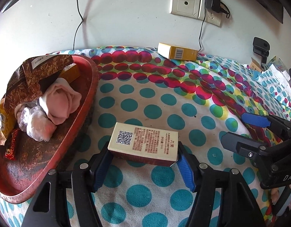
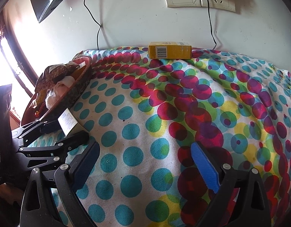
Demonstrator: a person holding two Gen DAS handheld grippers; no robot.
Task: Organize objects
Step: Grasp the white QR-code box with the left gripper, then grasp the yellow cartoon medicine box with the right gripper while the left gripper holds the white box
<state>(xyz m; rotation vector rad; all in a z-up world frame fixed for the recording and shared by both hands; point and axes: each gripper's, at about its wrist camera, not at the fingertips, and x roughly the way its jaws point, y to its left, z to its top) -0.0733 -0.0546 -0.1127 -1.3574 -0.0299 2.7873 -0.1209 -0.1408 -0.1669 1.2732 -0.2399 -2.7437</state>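
Note:
My left gripper [image 1: 143, 167] is shut on a small cream and red box [image 1: 143, 143] with a QR code, its blue pads pressing the box's two ends. The box sits low at the dotted cloth, just right of a red oval tray [image 1: 84, 117]. From the right wrist view the same box [image 2: 67, 122] shows between the left gripper's fingers beside the tray [image 2: 77, 92]. My right gripper [image 2: 145, 153] stands open over bare cloth with nothing between its fingers; it also shows at the right edge of the left wrist view [image 1: 238, 130]. A yellow box [image 1: 176, 53] [image 2: 169, 53] lies by the wall.
The tray holds a brown snack bag [image 1: 37, 71], a pink cloth [image 1: 60, 104], a plastic-wrapped bundle [image 1: 37, 126], a yellow packet and a red sweet. Cables and wall sockets [image 1: 185, 3] are behind. A black clamp [image 1: 261, 47] and cartons stand at the far right.

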